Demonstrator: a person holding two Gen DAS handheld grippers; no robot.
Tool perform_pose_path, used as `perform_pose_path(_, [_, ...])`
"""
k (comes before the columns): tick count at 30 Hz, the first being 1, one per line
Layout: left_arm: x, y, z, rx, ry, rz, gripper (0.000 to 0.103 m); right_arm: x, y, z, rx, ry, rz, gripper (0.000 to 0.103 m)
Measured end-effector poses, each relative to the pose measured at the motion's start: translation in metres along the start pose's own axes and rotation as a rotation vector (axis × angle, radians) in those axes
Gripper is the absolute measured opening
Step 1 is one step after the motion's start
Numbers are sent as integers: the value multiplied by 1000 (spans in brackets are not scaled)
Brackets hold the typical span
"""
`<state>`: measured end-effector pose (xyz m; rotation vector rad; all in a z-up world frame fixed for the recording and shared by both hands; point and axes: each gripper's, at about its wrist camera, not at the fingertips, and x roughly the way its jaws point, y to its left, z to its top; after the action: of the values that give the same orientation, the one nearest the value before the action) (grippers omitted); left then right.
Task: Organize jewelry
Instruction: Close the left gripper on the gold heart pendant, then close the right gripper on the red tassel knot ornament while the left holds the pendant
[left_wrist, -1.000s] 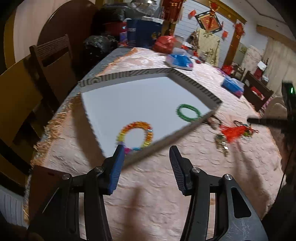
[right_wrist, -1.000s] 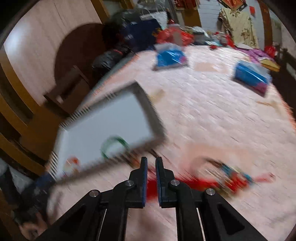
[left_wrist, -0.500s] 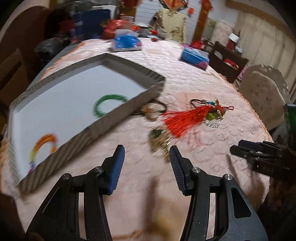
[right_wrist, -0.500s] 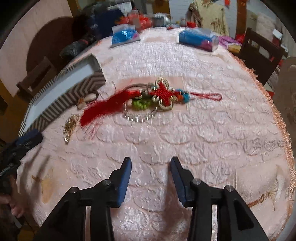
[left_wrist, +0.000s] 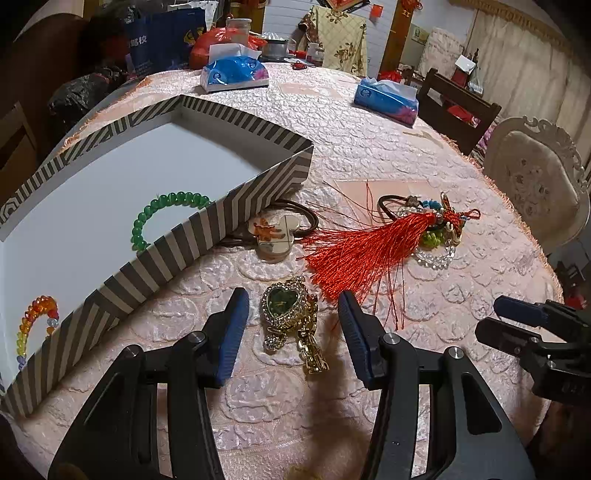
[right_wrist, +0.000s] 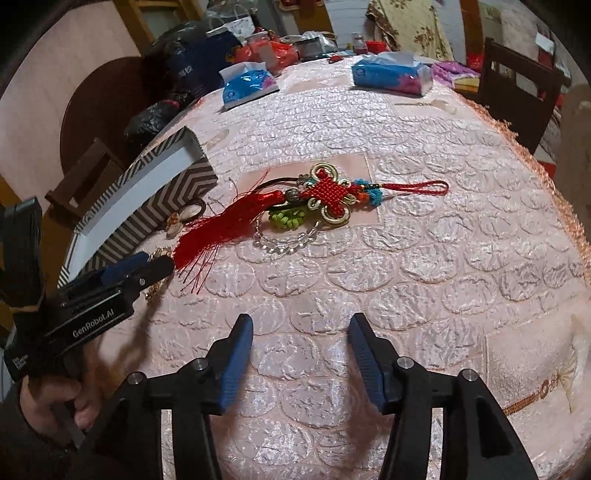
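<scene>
My left gripper (left_wrist: 291, 306) is open, its fingers either side of a gold heart-faced watch (left_wrist: 291, 314) lying on the pink tablecloth. A striped box (left_wrist: 207, 229) with a white floor holds a green bead bracelet (left_wrist: 162, 210) and a rainbow bead bracelet (left_wrist: 33, 325). A mouse-shaped pendant on brown cord (left_wrist: 275, 232) lies against the box wall. A red tassel knot (right_wrist: 325, 195) lies over a lime bracelet (right_wrist: 288, 218) and a clear bead bracelet (right_wrist: 284, 242). My right gripper (right_wrist: 301, 332) is open and empty above bare cloth, nearer than the tassel.
Two blue tissue packs (left_wrist: 234, 74) (left_wrist: 386, 99) sit further back on the table. Bags and clutter (left_wrist: 221, 40) crowd the far end. Chairs (left_wrist: 535, 184) stand along the right side. The table's fringed edge (right_wrist: 576, 229) curves at right.
My left gripper swung right from over the box to the gold watch and came closer to it. My right gripper opened and pulled back from the tassel.
</scene>
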<state>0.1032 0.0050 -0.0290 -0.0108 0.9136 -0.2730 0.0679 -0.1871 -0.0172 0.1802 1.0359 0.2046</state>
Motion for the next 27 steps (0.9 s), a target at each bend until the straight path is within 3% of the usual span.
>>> perform_pose_path(3, [0, -2, -3, 28, -7, 58, 33, 1, 3, -1, -17, -2, -9, 57])
perform_pose_path(6, [-1, 0, -5, 25, -8, 60, 21, 1, 2, -1, -17, -5, -7, 56])
perform_pose_path(11, [-11, 6, -16, 5, -12, 54, 21, -1, -4, 0, 9, -14, -5, 56])
perform_pose_path(15, [-20, 10, -26, -8, -25, 54, 21, -13, -29, 3, 129, -72, 5, 55])
perform_pose_path(19, [-21, 17, -26, -61, -29, 42, 20, -16, -46, 17, 191, -118, 21, 45])
perform_pose_path(25, [-20, 16, -25, -65, -29, 52, 20, -2, -4, 49, -37, -138, 151, 42])
perform_pose_path(27, [-21, 15, -26, -66, -29, 50, 20, 10, 5, 55, -56, -109, 249, 41])
